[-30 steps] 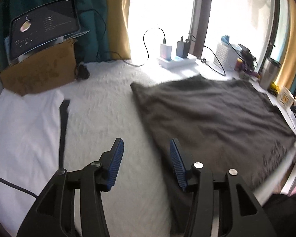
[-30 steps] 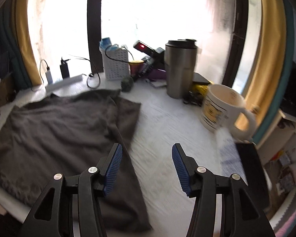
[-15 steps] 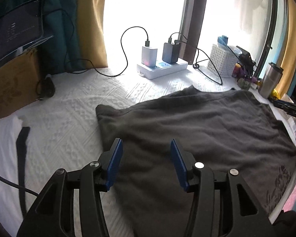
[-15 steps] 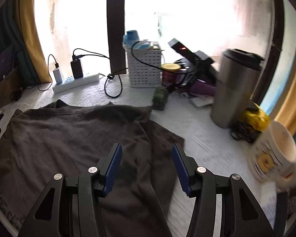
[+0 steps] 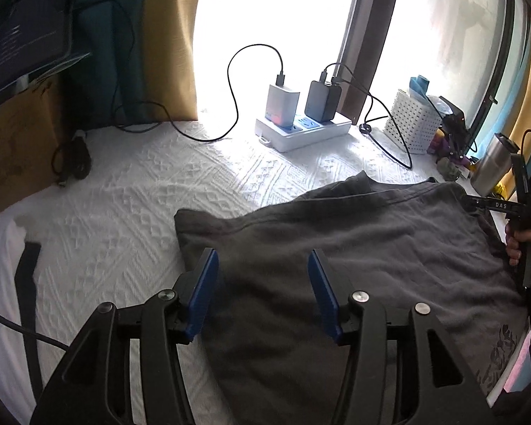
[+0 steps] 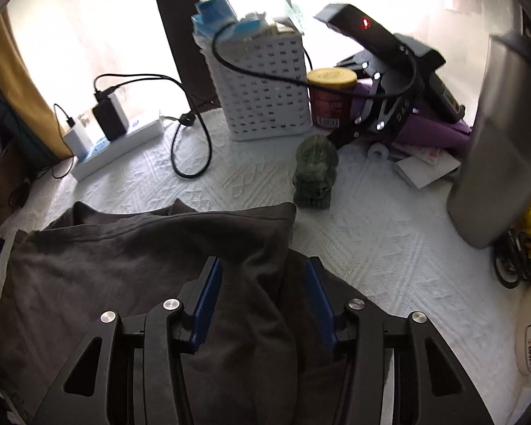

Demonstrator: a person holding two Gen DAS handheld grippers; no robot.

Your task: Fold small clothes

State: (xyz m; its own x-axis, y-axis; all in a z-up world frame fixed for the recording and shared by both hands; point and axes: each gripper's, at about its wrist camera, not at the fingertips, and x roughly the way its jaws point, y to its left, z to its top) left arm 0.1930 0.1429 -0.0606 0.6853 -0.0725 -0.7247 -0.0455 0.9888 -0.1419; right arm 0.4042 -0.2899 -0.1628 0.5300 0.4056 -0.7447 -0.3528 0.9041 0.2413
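The left tool (image 5: 262, 290) hung partly open and empty over the dark grey knit garment (image 5: 354, 255). The right tool (image 6: 263, 297), jaws closing, straddled its raised fold, which lay on a white embossed table (image 5: 131, 205).

Bright window (image 5: 265, 17) with mustard curtain (image 5: 170, 42) backlights the white textured bedspread (image 5: 131, 191).

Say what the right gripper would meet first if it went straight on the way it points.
Most likely the dark grey shirt: the right gripper points down at its folded edge, jaws closing, nothing gripped yet.
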